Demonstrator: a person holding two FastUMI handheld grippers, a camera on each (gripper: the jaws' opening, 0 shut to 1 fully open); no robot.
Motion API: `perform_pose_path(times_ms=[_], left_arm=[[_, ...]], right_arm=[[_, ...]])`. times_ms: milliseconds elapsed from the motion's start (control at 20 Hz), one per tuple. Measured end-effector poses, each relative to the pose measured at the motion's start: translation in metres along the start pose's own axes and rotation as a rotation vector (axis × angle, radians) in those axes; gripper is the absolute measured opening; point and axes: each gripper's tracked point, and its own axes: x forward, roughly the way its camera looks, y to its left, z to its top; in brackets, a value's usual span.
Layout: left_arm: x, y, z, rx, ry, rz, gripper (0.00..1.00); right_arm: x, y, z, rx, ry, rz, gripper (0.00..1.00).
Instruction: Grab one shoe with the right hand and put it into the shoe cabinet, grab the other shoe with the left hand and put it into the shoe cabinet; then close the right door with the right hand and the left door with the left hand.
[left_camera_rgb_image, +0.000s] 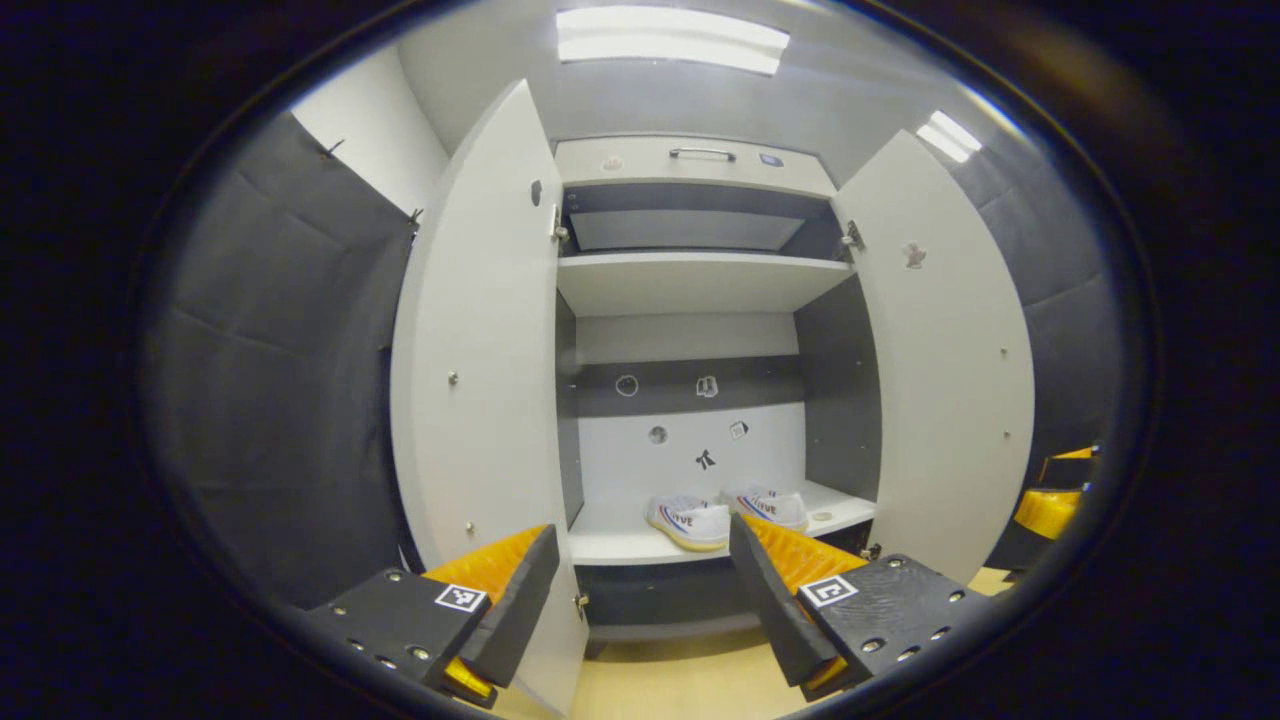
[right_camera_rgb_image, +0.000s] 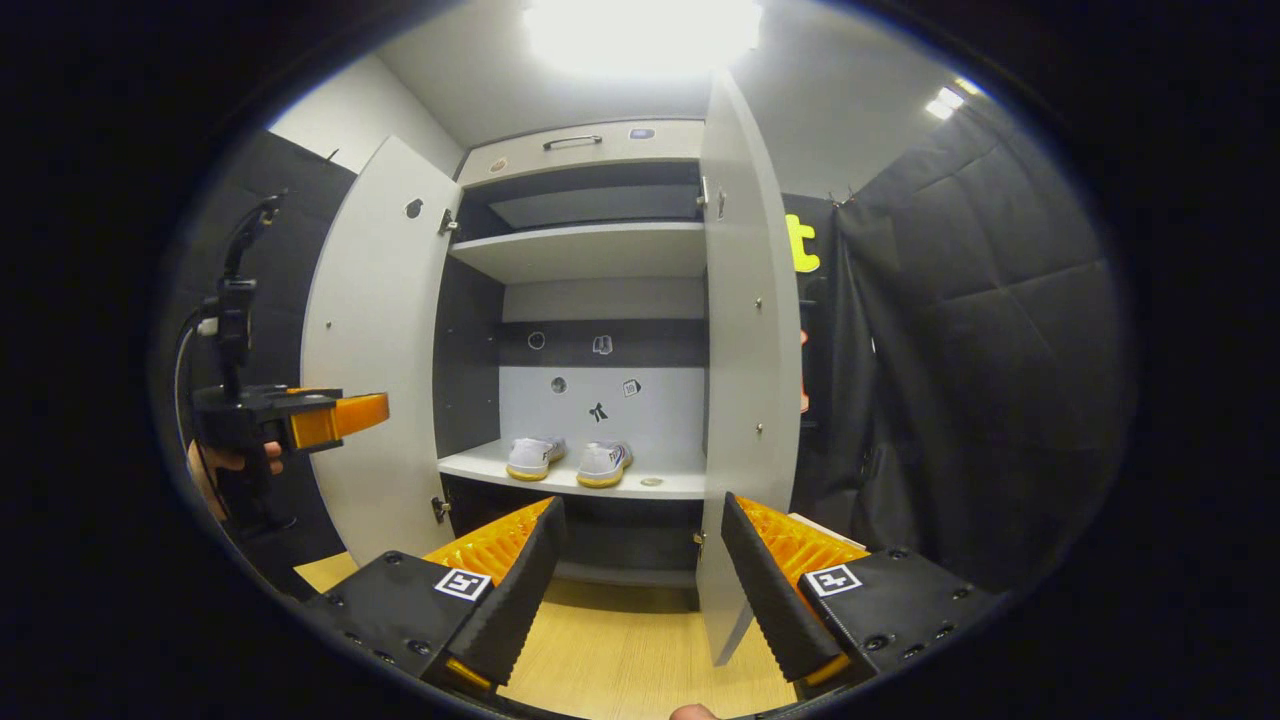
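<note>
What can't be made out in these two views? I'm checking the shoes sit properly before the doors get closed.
- Shoes: too small in the right gripper view to tell whether they touch.
- Nearer shoe: in the left gripper view, the left gripper's finger covers part of the far shoe.
- Stickers on the cabinet's back panel: too small to identify.
- Left door: its lower edge is hidden behind a finger.

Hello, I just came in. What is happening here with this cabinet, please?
A person holds a two-finger gripper in each hand in front of the shoe cabinet. Both shoes already stand side by side on its lower shelf. The left door and the right door are open. The left gripper and the right gripper are open and empty. Closing the doors remains.
</note>
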Motion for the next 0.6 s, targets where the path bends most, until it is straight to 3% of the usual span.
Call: perform_pose_path(times_ms=[350, 600], left_arm=[[-0.044, 0.001, -0.006, 0.016, 0.012, -0.013, 0.97], [-0.058, 0.007, -0.005, 0.001, 0.007, -0.014, 0.97]], right_arm=[[-0.011, -0.042, 0.024, -0.024, -0.030, -0.099, 0.98], [-0.013, -0.091, 0.038, -0.074, -0.027, -0.218, 0.98]])
